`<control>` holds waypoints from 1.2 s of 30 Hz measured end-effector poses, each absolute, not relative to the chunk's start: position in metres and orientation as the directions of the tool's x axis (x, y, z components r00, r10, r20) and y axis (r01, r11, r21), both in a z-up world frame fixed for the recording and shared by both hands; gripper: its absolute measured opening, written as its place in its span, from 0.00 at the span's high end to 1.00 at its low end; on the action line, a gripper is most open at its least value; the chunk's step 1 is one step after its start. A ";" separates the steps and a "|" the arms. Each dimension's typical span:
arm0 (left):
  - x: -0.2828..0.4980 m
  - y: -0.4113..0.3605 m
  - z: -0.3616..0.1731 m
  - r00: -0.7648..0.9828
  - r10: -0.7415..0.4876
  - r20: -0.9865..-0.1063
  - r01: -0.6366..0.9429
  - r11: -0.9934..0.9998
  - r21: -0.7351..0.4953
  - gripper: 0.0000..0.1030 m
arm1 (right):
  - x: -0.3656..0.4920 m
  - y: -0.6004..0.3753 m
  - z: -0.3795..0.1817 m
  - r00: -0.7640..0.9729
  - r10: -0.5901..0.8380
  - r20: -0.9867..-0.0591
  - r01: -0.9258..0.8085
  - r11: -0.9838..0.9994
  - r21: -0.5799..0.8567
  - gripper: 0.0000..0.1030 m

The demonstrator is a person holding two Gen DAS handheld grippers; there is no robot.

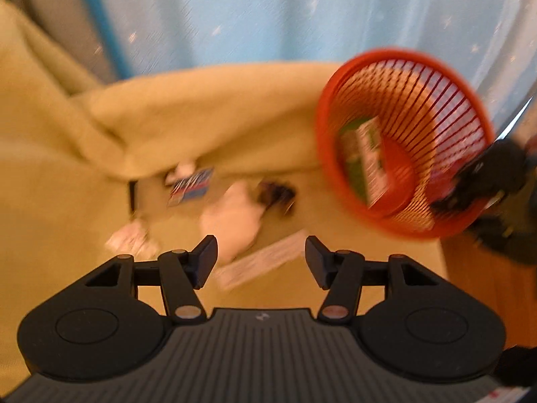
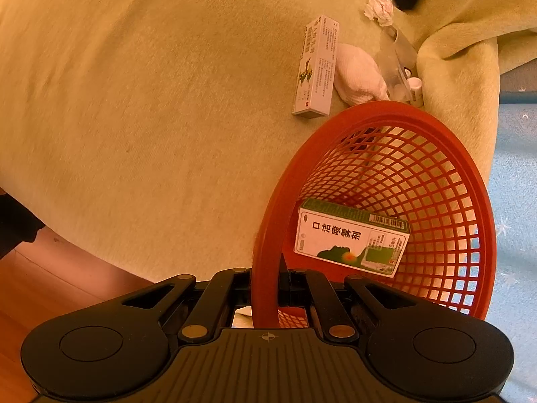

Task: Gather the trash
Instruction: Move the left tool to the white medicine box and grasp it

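- One red mesh basket (image 2: 386, 201), tilted, holding one green-and-white box (image 2: 352, 238).
- On the yellow blanket (image 2: 151, 134): one long white box (image 2: 315, 67), one white cloth bundle (image 2: 359, 74), one crumpled tissue (image 2: 379, 8).
- Right hand-held gripper (image 2: 265, 285) pinches the basket rim.
- Left hand-held gripper (image 1: 260, 262) hovers spread, empty, over the litter.

Warm, yellowish indoor light throughout; the left wrist view is heavily motion-blurred, the right sharp, both fisheye-bent at edges.

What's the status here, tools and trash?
Left tool open, empty. Right tool shut on basket rim. One box inside; long box, tissue still out.
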State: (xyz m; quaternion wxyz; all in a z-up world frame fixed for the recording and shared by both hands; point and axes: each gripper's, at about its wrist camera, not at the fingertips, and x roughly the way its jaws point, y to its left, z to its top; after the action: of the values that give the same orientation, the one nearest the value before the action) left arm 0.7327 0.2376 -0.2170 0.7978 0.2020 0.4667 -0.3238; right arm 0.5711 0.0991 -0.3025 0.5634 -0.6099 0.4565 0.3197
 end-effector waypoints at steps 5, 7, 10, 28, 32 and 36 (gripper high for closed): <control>0.730 0.254 -0.243 0.346 -0.282 -0.895 0.704 0.708 0.050 0.46 | 0.570 0.099 -0.303 0.378 -0.194 -0.905 -0.918 0.050 -0.394 0.99; 0.730 0.255 -0.253 0.344 -0.274 -0.898 0.720 0.691 0.065 0.44 | 0.570 0.098 -0.302 0.376 -0.193 -0.906 -0.919 0.051 -0.392 0.99; 0.728 0.249 -0.264 0.347 -0.266 -0.900 0.745 0.661 0.092 0.41 | 0.570 0.099 -0.302 0.374 -0.193 -0.907 -0.920 0.049 -0.390 0.99; 0.757 0.212 -0.349 0.260 -0.256 -0.931 0.897 0.421 0.134 0.42 | 0.572 0.101 -0.304 0.357 -0.202 -0.912 -0.925 0.059 -0.375 0.99; 0.763 0.211 -0.361 0.240 -0.241 -0.940 0.900 0.419 0.122 0.50 | 0.573 0.101 -0.305 0.352 -0.203 -0.914 -0.925 0.069 -0.372 0.99; 0.766 0.214 -0.362 0.231 -0.228 -0.946 0.882 0.459 0.105 0.57 | 0.575 0.101 -0.305 0.346 -0.203 -0.916 -0.927 0.077 -0.367 0.99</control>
State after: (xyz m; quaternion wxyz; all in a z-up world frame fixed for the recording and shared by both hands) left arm 0.7658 0.2137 -0.3620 0.7067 0.3410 0.4796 -0.3928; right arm 0.5751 0.1006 -0.3049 0.5613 -0.5981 0.4725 0.3223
